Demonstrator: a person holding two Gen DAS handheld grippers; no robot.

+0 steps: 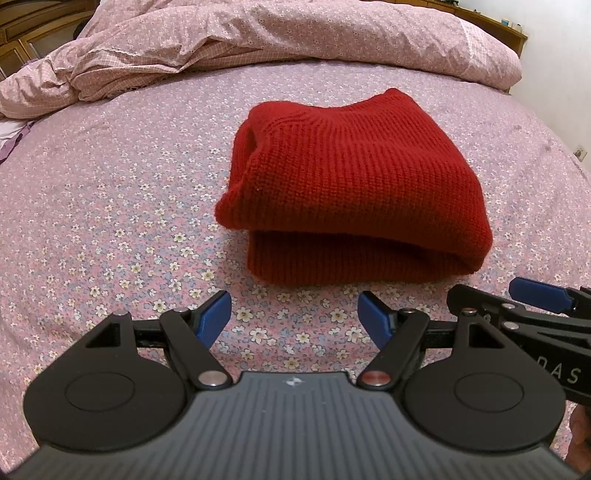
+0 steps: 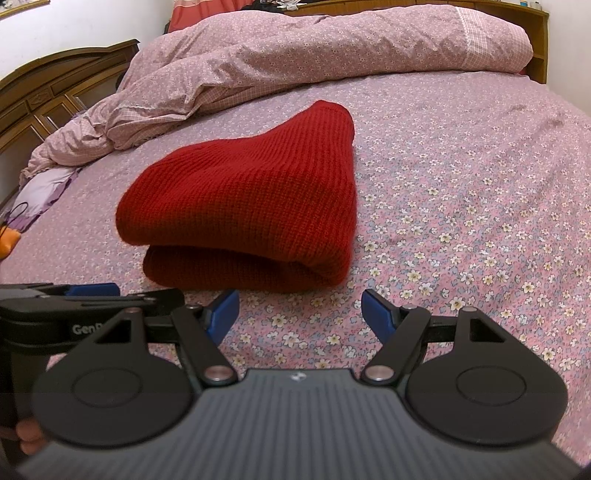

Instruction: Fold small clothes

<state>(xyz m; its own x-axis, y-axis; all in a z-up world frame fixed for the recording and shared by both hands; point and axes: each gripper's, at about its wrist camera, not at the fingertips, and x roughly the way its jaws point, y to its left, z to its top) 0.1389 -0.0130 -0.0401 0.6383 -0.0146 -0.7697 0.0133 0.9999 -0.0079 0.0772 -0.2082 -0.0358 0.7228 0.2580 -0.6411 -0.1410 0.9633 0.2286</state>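
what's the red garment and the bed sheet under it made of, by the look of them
Red garment: chunky ribbed knit, likely wool or acrylic; visible stitch rows, fuzzy matte edges. Bed sheet: thin woven fabric, probably cotton; flat matte surface with printed flowers.

red knit sweater [image 1: 354,184] lies folded on the floral bedsheet [image 1: 129,206].

Left hand-held gripper [image 1: 294,318] and right hand-held gripper [image 2: 300,316] (side by side) gape empty.

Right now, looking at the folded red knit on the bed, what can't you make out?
- Red knit: its inner layers, hidden by the top fold in both views; the garment type can't be told.
- Right gripper: cut off by the left wrist view's edge.
- Shelf items: too small.
- Orange object: cut off by the right wrist view's edge.
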